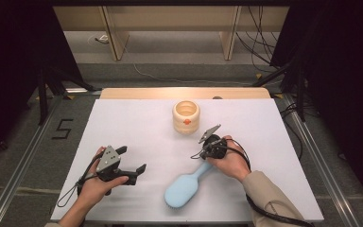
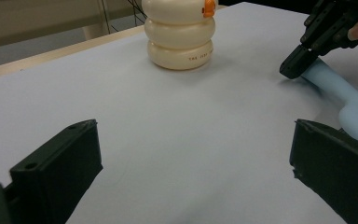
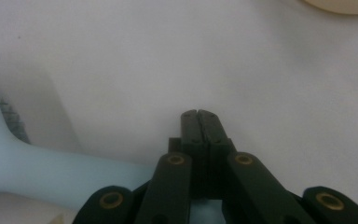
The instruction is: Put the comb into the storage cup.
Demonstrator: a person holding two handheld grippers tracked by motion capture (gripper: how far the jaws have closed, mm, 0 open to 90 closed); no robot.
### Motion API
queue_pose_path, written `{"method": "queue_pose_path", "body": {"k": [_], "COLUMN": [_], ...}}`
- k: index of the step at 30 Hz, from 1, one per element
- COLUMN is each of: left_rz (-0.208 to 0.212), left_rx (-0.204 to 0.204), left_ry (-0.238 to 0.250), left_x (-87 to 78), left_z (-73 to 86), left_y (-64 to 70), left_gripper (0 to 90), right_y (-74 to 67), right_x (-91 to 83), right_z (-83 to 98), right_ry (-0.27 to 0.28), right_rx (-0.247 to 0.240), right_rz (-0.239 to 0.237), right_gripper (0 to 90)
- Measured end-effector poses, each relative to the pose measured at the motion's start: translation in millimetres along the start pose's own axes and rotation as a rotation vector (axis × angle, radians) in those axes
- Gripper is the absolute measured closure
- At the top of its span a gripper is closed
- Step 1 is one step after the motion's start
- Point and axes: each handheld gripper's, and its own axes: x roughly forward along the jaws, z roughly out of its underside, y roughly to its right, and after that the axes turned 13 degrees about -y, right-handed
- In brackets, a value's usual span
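A light-blue hairbrush (image 1: 182, 189) lies near the front of the white table (image 1: 137, 123), its handle pointing up and to the right. My right gripper (image 1: 200, 155) is shut with nothing between its jaws; its tip rests at the end of the brush handle (image 2: 324, 77). In the right gripper view the shut jaws (image 3: 198, 113) point at bare table, with the handle (image 3: 51, 168) running off to their left. My left gripper (image 1: 133, 159) is open and empty at the front left, and its jaws (image 2: 193, 135) face across the table.
A cream ringed cup (image 1: 186, 116) with an orange spot stands upright at the back middle of the table; it is also in the left gripper view (image 2: 179, 37). Black stands and cables flank the table, and a floor mark "5" (image 1: 62, 128) is at the left.
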Motion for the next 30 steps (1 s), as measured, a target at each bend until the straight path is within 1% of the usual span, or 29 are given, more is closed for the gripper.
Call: {"method": "queue_pose_path", "body": {"k": [1,3,5,10,11,12,13,16,17,21,23,24,25,26,29,30], "left_rz": [0.0,0.001,0.002,0.002,0.002,0.001,0.0,0.001,0.001,0.0,0.0,-0.001,-0.001,-0.001,-0.001,-0.002], "left_rx": [0.0,-0.001,-0.001,0.0,0.0,-0.004,-0.004,-0.001,-0.001,-0.004,-0.006,-0.006,-0.006,-0.005,-0.005,-0.005], "left_ry": [-0.001,-0.001,0.0,-0.001,-0.001,0.002,0.001,-0.001,-0.001,0.002,0.001,0.001,0.001,0.001,-0.001,-0.001], "left_x": [-0.1,-0.5,-0.3,-1.0,-1.0,-1.3,-1.3,-1.2,-1.2,-1.5,-1.5,-1.4,-1.4,-1.4,-1.3,-1.3], "left_z": [0.2,0.3,0.4,0.5,0.5,0.5,0.5,0.5,0.5,0.7,0.9,0.9,0.9,0.9,1.0,1.1], "left_y": [-0.1,0.0,0.3,0.4,0.4,0.3,0.2,0.2,0.2,0.1,-0.2,-0.2,-0.2,-0.2,-0.3,-0.3], "left_gripper": [1.5,1.6,1.6,1.6,1.6,1.6,1.6,1.6,1.6,1.6,1.6,1.6,1.6,1.6,1.6,1.7], "right_y": [0.7,-0.5,-0.1,-5.6,-5.6,-9.6,-11.5,-16.8,-16.8,-23.8,-25.0,-28.4,-28.4,-31.1,-37.0,-38.4], "right_x": [0.2,0.1,-1.8,-6.1,-6.1,-8.6,-9.6,-12.2,-12.2,-16.1,-16.7,-18.5,-18.5,-19.4,-20.3,-20.8], "right_z": [0.2,1.0,3.8,16.1,16.1,23.9,26.1,34.4,34.4,45.6,48.0,53.5,53.5,57.8,63.4,65.0], "right_ry": [-0.011,-0.026,-0.054,-0.091,-0.091,-0.091,-0.095,-0.099,-0.099,-0.108,-0.105,-0.105,-0.105,-0.104,-0.088,-0.092], "right_rx": [-0.018,-0.008,-0.022,-0.027,-0.027,-0.024,-0.022,-0.036,-0.036,-0.036,-0.038,-0.036,-0.036,-0.039,-0.03,-0.039], "right_rz": [0.005,0.002,0.005,0.006,0.006,0.005,0.008,0.02,0.02,0.02,0.019,0.018,0.018,0.02,0.024,0.025], "right_gripper": [90.0,90.0,90.0,90.0,90.0,90.0,90.0,90.0,90.0,90.0,90.0,90.0,90.0,90.0,90.0,90.0]}}
